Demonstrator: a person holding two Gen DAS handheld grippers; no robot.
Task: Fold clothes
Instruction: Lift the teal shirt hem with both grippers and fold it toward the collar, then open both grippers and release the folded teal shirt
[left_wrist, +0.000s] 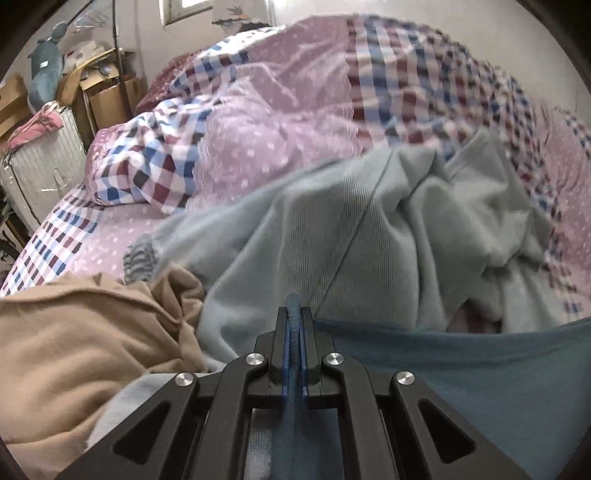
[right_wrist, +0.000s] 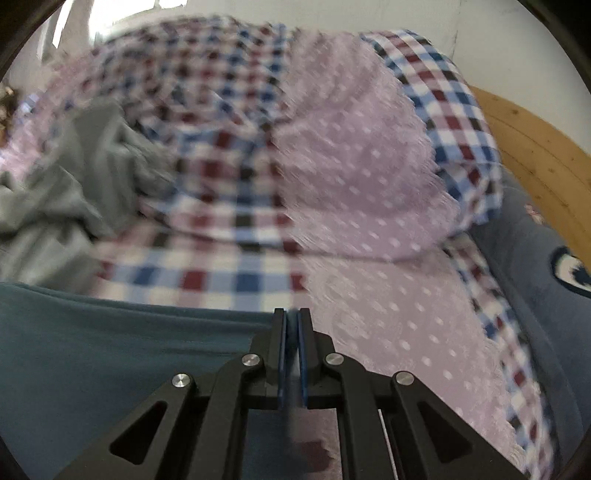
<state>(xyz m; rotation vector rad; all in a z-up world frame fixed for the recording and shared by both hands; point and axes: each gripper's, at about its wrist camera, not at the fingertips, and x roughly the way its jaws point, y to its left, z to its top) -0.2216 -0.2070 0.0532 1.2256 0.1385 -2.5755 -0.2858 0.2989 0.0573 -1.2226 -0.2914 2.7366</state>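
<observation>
**Two grippers pinch the blue cloth**

The left gripper (left_wrist: 294, 314) is squeezed tight on the edge of a soft dark teal-blue cloth garment (left_wrist: 461, 376). The right gripper (right_wrist: 291, 314) is squeezed tight on the same garment's edge too. The teal cloth stretches between them, above the bed. Just behind it lie a crumpled pale grey-green ribbed garment (left_wrist: 332, 229) and a tan cloth garment (left_wrist: 74, 339). Farther back is a pink dotted and checked quilt (right_wrist: 351, 155).
</observation>
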